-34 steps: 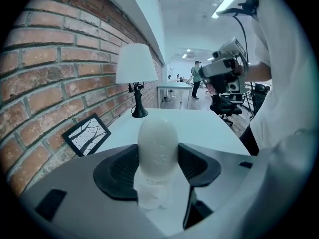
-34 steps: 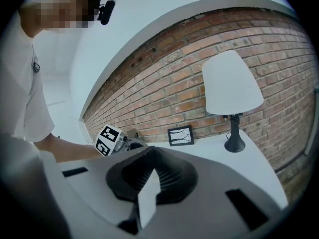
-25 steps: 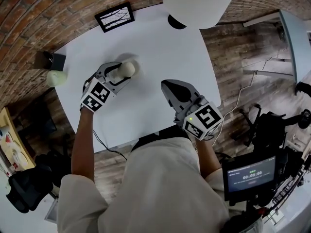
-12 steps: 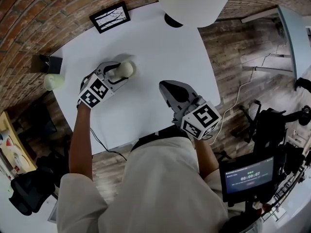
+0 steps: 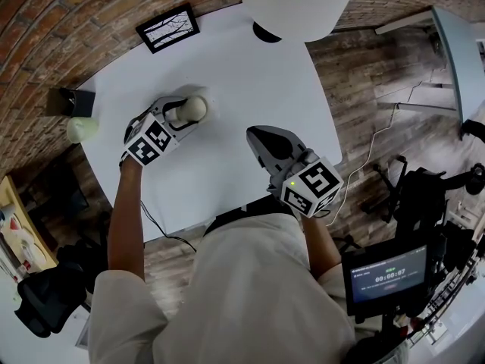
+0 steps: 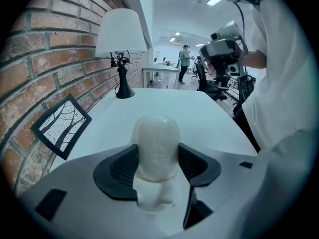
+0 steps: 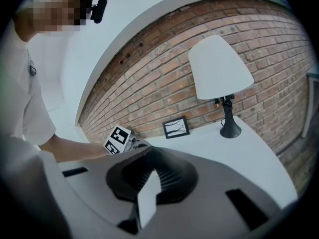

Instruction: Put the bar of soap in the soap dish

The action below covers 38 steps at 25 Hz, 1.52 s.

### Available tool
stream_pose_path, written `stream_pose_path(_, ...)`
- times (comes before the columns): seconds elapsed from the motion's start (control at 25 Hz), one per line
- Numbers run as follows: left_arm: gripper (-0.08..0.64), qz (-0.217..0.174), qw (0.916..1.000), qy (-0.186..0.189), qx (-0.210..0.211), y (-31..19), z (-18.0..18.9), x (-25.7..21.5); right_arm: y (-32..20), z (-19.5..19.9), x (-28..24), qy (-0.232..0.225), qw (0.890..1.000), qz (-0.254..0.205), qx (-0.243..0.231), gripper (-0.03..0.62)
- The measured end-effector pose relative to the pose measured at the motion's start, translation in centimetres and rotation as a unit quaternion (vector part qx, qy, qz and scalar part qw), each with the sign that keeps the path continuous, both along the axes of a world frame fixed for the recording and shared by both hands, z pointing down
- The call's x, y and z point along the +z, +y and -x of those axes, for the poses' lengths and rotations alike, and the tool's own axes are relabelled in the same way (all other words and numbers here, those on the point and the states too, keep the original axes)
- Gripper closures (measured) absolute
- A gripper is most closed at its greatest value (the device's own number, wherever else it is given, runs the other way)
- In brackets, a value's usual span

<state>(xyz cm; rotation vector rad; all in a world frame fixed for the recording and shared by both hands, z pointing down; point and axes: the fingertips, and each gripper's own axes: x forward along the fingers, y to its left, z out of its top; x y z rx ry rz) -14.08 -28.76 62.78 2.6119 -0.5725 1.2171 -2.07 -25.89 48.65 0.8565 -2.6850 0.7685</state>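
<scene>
White table, left gripper clamping bar of soap; right gripper clenched, empty

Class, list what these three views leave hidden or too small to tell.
- Head view: the underside of the bar of soap is covered by the left gripper, so contact with the table is unclear.
- Head view: the pale object beside the table's left edge is too small to identify as a dish.
- Head view: part of the table's far edge is covered by the lamp shade.
</scene>
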Motion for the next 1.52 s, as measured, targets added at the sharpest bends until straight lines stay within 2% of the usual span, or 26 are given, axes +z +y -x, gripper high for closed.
stream_pose_path(0.84, 0.307, 0.019, 0.9998, -0.005, 0.002, -0.1, 0.0, 0.3, 0.4, -0.2, 0.1, -0.012, 1.000, 0.011, -0.003, 0.592)
stream_pose_path(0.96, 0.284, 0.020, 0.9998, -0.002, 0.003, 0.1, -0.1, 0.2, 0.4, -0.3, 0.0, -0.012, 1.000, 0.010, -0.003, 0.592)
stream_pose_path(1.2, 0.279, 0.001, 0.9999, -0.010, -0.006, -0.1, 0.4, -0.4, 0.9, -0.3, -0.4, -0.014, 1.000, 0.007, -0.003, 0.592)
stream_pose_path(1.52, 0.280, -0.028, 0.9992, -0.001, -0.029, -0.2, 0.4, -2.8, 1.4, -0.7, -1.3, -0.013, 1.000, -0.001, -0.002, 0.592)
